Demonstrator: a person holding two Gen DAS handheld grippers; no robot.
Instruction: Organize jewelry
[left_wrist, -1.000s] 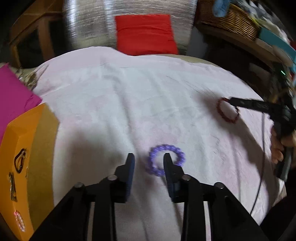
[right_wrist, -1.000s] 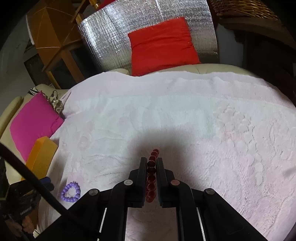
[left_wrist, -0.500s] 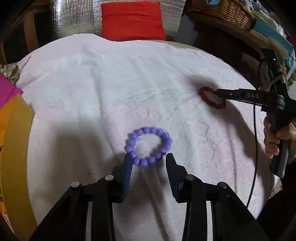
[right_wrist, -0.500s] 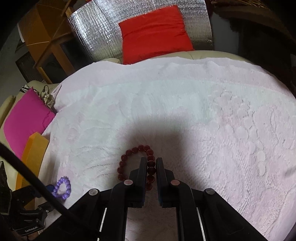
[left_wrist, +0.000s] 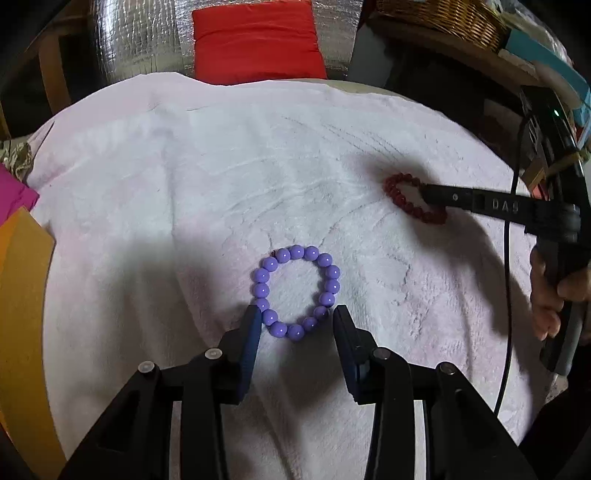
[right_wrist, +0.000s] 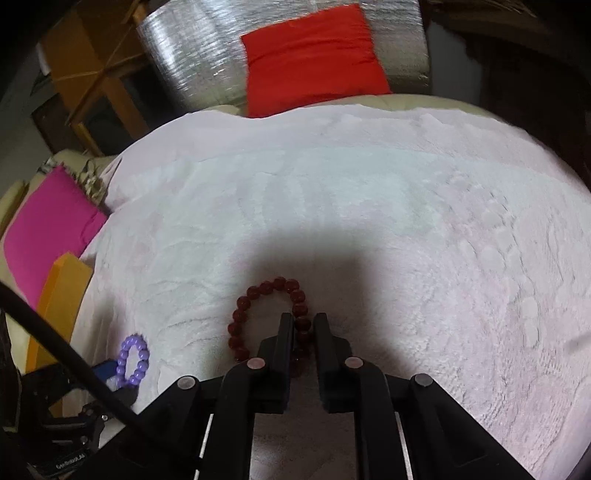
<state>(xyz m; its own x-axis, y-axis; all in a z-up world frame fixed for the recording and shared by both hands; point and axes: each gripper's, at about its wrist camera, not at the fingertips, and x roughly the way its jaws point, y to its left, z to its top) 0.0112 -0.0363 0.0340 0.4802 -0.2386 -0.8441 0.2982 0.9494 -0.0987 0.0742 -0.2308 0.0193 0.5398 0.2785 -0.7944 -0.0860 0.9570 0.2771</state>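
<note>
Left wrist: purple bracelet (left_wrist: 295, 291) between fingers (left_wrist: 253, 332).

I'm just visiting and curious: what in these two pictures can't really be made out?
- Red bracelet: right wrist view, its near beads sit hidden behind the right tool, shut on it.
- Orange box: left wrist view, cut off by the left edge; any contents unseen.
- Wicker basket: same view, cut by the top edge.
- Purple bracelet: right wrist view, small, partly behind a black cable.
</note>
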